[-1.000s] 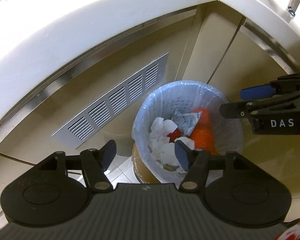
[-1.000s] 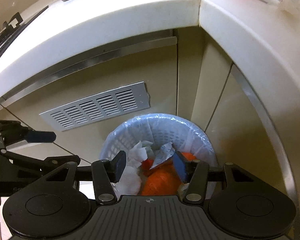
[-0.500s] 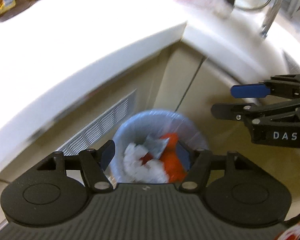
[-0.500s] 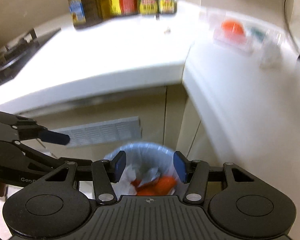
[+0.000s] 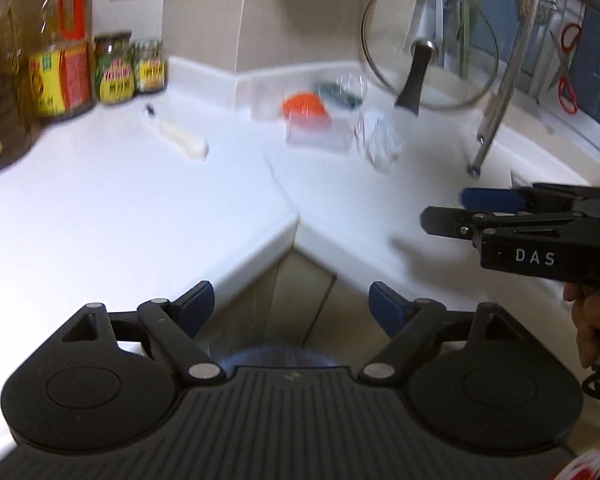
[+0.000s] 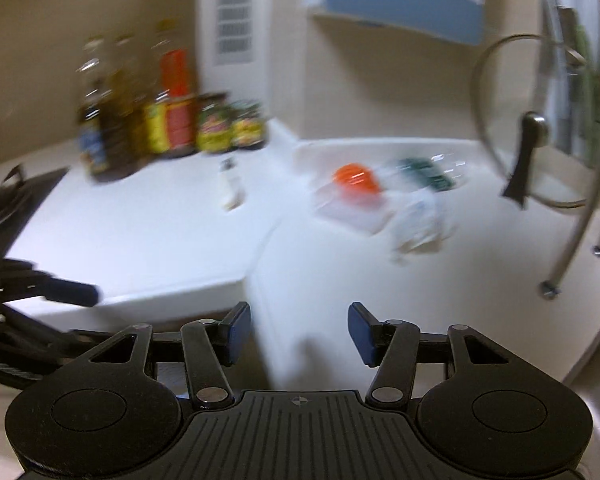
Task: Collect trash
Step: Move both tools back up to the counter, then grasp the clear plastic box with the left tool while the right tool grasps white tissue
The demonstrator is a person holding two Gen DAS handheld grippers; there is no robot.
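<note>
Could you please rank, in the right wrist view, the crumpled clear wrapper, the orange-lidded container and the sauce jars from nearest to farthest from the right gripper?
From the right gripper:
1. Crumpled clear wrapper, ahead right.
2. Orange-lidded container, behind it.
3. Sauce jars, far left by the wall.

A glossy white countertop [image 5: 112, 208] meets matt beige cabinet fronts [image 5: 284, 300] below, with clear plastic containers [image 5: 316, 132] and crumpled transparent wrapping [image 5: 378, 142] lying near its back corner. A glass lid [image 5: 428, 40] with a metal rim and dark handle leans by polished steel rack legs [image 5: 496, 108]. Paper-labelled glass bottles and jars [image 5: 60, 76] stand beside matt black plastic grippers with ribbed bodies.
</note>
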